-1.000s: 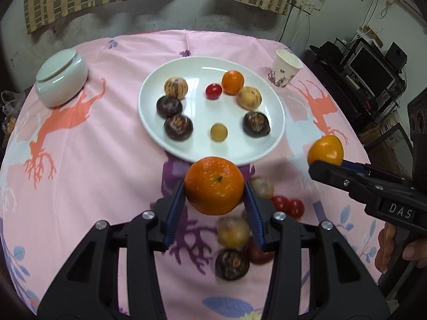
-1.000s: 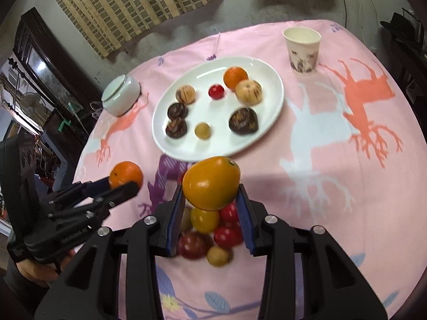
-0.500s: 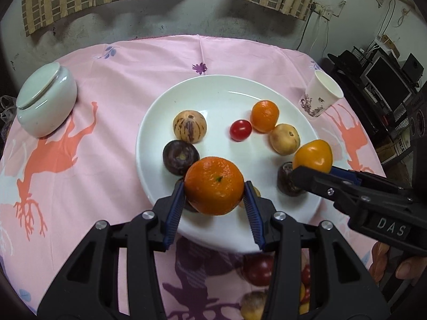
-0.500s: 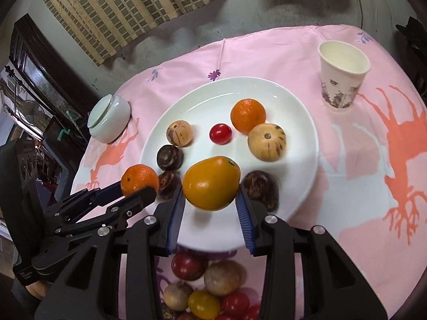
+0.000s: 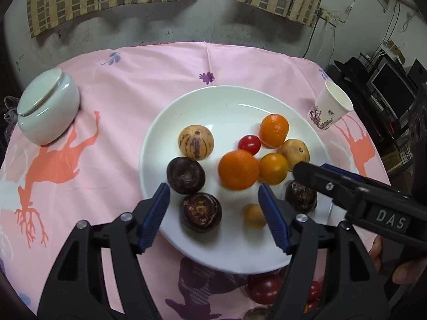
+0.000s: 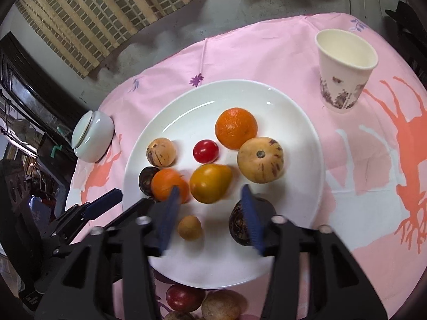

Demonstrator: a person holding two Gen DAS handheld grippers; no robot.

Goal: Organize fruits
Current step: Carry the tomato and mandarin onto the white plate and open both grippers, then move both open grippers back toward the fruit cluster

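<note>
We see both tongs hanging over the near half of the white plate (image 5: 165,122), and the jaws of each have just been opening. The left gripper (image 5: 214,217) stands wide, its blue pads (image 5: 156,216) touching nothing; the mandarin (image 5: 238,169) it carried now lies free on the plate just beyond the gap, nearer the right-hand pad than the left, and slightly blurred. The right gripper (image 6: 209,217) is likewise spread, and the yellow-orange tomato (image 6: 210,182) sits on the plate just ahead of its fingers, between their tips in line but clear of both pads. The two released fruits lie side by side near the plate's middle, touching or nearly so. Around them on the plate we see a second mandarin (image 5: 274,130) toward the far right edge, a red cherry tomato (image 5: 249,144) just before it, two pale striped fruits (image 5: 195,142), three dark purple fruits (image 5: 186,175), and a small tan fruit (image 5: 253,215) close to the left gripper's right pad. Off the plate's near edge, on the pink tablecloth (image 5: 112,101), more fruit waits in a loose pile (image 5: 264,289). A paper cup (image 6: 344,69) stands by the cloth's far right edge, and a lidded white jar (image 5: 48,109) by its left edge.
</note>
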